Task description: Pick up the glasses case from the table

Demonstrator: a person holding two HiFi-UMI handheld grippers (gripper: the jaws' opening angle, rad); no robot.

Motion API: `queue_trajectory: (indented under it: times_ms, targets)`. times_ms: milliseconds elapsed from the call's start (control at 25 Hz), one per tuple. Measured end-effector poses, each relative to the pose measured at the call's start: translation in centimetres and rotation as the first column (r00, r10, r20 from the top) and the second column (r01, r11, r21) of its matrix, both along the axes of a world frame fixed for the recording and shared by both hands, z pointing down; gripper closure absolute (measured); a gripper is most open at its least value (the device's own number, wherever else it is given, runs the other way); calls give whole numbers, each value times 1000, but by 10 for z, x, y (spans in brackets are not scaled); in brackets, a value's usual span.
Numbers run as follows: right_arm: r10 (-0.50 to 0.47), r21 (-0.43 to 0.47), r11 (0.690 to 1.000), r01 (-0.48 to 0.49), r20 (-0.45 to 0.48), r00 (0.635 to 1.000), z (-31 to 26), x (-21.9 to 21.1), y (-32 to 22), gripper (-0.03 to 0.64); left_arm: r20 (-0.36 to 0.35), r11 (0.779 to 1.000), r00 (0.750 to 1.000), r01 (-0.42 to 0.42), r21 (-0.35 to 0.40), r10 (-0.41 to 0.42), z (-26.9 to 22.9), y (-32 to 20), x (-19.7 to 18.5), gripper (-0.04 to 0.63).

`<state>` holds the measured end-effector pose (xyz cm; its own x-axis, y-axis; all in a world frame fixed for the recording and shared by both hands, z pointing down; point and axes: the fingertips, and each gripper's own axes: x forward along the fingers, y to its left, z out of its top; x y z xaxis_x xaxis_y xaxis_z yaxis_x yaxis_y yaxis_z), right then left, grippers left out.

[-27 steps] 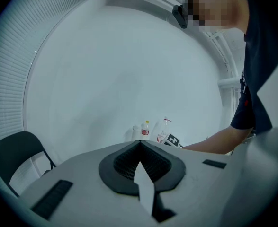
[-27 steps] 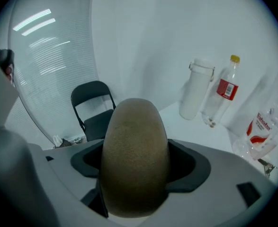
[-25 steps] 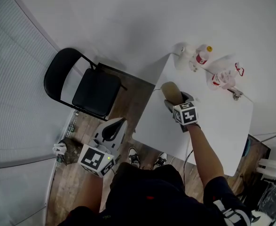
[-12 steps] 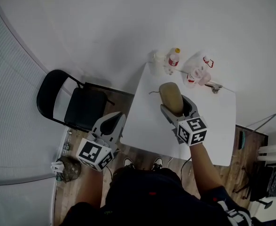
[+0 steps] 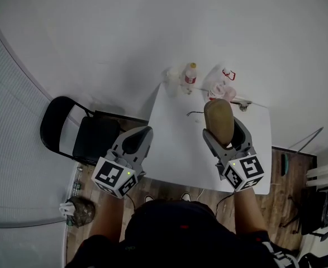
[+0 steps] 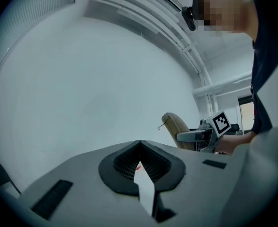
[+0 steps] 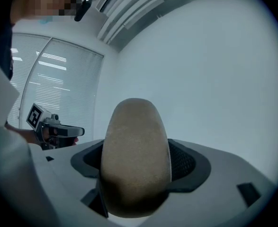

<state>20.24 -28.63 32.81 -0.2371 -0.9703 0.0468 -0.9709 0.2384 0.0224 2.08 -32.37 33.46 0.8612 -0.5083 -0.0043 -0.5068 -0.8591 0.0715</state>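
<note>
The glasses case [image 5: 219,120] is a tan, rounded oblong held up off the white table [image 5: 177,144]. My right gripper [image 5: 223,130] is shut on it, and about half of the case sticks out past the jaws. In the right gripper view the case [image 7: 135,141] fills the space between the jaws of that gripper [image 7: 138,169]. My left gripper [image 5: 137,138] hangs over the table's left edge with its jaws shut on nothing. In the left gripper view its tips [image 6: 139,144] meet, and the case [image 6: 175,129] shows beyond them on the right.
At the table's far edge stand a white container [image 5: 172,75], a red-labelled bottle [image 5: 190,77] and a crumpled plastic bag [image 5: 222,86]. A thin dark cord [image 5: 194,114] lies near the case. A black folding chair [image 5: 74,134] stands left of the table on the wooden floor.
My right gripper has lifted the case up off the table towards the camera. My left gripper has also risen, from beside the chair to the table's left edge.
</note>
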Motion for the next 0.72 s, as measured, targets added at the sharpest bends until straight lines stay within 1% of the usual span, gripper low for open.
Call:
queue_trajectory:
  times_ms: [200,720]
  targets:
    - [12,20,1000,-12,8,1000,-6,8,13,239,1,1000,1000,-9,7,9,-4,4,9,575]
    - [-14,37,999,14,3,1000,-15,0,19,239,-2,1000,1000,18,10,-18,-7,8,0,575]
